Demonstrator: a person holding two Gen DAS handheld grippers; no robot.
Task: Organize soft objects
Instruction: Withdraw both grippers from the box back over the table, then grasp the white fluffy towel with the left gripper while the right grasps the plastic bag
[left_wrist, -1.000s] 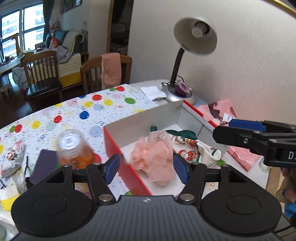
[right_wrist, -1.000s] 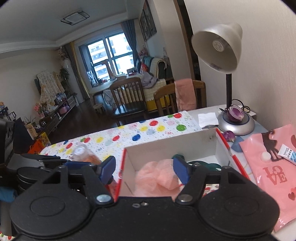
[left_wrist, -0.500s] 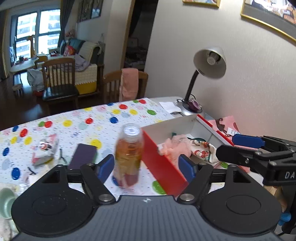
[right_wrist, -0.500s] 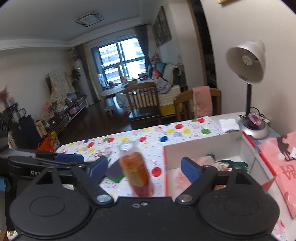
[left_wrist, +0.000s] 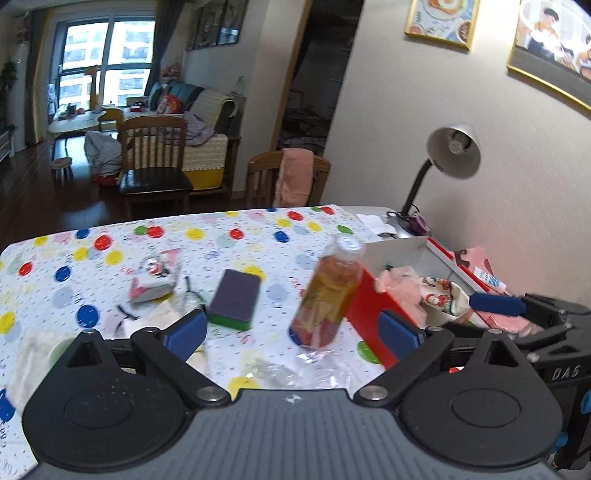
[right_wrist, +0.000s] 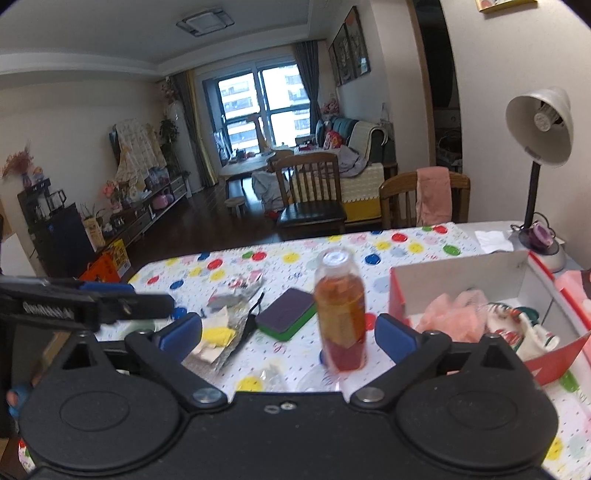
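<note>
A red-and-white box (left_wrist: 364, 306) (right_wrist: 458, 277) stands at the table's right and holds a pink mesh puff (left_wrist: 400, 286) (right_wrist: 452, 317) and a Christmas-print cloth (left_wrist: 441, 295) (right_wrist: 517, 325). A purple-and-green sponge (left_wrist: 234, 299) (right_wrist: 288, 314) lies on the dotted tablecloth left of the box. A small printed pouch (left_wrist: 153, 280) lies further left. My left gripper (left_wrist: 291, 332) is open and empty, above the near table edge. My right gripper (right_wrist: 288, 334) is open and empty too. Each gripper shows at the side of the other's view.
An orange drink bottle (left_wrist: 327, 295) (right_wrist: 341, 314) stands just left of the box, between both grippers' fingers in view. A desk lamp (left_wrist: 443, 166) (right_wrist: 535, 147) stands at the back right. Crumpled wrappers (right_wrist: 221, 332) and clear plastic (left_wrist: 280, 369) lie near the front. Chairs stand behind the table.
Both grippers have pulled back and up from the box, and turned left. The bottle, sponge and more of the table have come into view. The puff stays in the box.
</note>
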